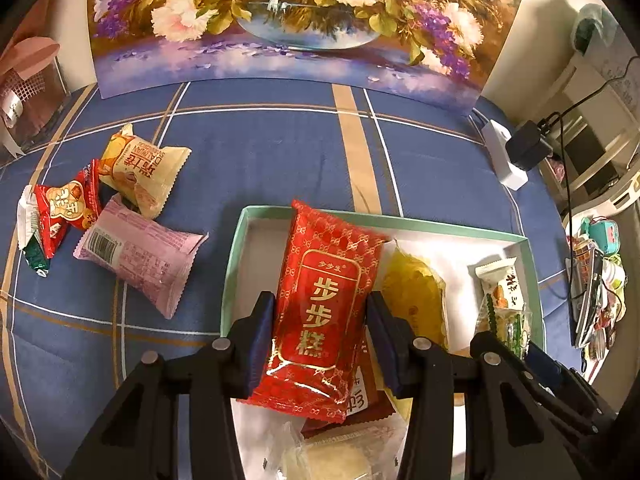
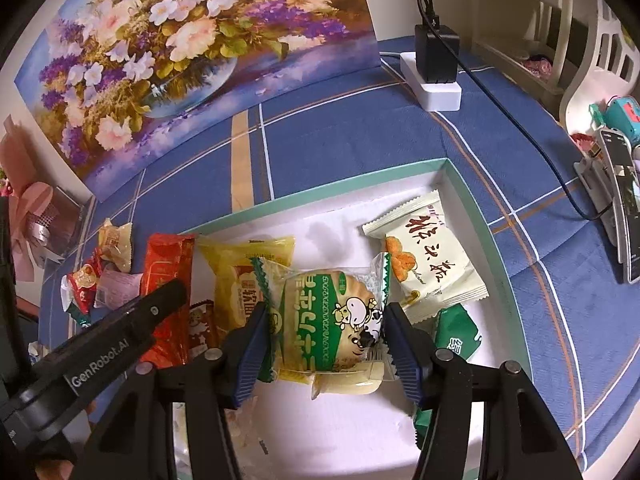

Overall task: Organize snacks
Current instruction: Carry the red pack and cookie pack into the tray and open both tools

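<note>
Red cake packet [image 1: 324, 304] clamped in left claw [image 1: 322, 344] | right claw [image 2: 326, 344] clamped on green-white biscuit packet [image 2: 324, 320]

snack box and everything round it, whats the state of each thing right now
box: open, no lid, partly filled
red packet: held over the box
left gripper: shut on the red packet
cow packet: held over the box
right gripper: shut on the cow packet
pink packet: lying on the cloth outside the box
charger: plugged into the power strip
</note>
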### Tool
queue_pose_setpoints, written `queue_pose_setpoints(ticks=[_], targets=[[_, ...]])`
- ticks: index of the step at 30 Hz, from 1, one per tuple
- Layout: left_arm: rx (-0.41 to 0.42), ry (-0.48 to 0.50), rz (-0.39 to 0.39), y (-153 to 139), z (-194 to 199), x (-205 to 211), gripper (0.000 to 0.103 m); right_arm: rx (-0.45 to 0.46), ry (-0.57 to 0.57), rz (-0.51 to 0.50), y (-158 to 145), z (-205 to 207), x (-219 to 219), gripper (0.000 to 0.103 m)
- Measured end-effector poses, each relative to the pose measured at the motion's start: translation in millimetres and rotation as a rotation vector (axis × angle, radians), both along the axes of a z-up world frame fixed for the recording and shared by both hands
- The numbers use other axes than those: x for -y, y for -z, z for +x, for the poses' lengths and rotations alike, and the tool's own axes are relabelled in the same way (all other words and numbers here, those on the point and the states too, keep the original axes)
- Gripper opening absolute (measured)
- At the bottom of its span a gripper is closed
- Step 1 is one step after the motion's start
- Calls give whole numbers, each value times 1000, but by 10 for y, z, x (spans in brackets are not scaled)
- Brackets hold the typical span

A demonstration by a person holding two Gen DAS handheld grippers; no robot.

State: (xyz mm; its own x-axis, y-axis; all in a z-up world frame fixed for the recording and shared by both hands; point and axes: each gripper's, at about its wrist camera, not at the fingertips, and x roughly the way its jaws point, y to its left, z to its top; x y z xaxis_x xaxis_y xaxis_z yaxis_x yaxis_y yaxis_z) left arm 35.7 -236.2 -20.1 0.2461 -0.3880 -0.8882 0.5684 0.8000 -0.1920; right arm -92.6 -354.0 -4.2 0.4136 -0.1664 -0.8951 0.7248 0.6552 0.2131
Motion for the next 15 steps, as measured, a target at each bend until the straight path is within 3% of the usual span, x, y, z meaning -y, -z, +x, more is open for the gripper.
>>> queue_pose_setpoints(ticks=[5, 12, 14, 15], targets=[[-2, -5, -16, -82, 10, -35, 53, -10, -1, 9, -22, 5, -19, 63], [-11, -49, 19, -132, 41, -127, 54, -23, 7, 5, -93, -27, -34, 63], [-8, -62, 36, -140, 53, -152, 65, -35, 10, 2, -107, -31, -37, 65], [-1, -68, 43, -143, 57, -164, 76, -40, 10, 0, -112, -32, -37, 69]])
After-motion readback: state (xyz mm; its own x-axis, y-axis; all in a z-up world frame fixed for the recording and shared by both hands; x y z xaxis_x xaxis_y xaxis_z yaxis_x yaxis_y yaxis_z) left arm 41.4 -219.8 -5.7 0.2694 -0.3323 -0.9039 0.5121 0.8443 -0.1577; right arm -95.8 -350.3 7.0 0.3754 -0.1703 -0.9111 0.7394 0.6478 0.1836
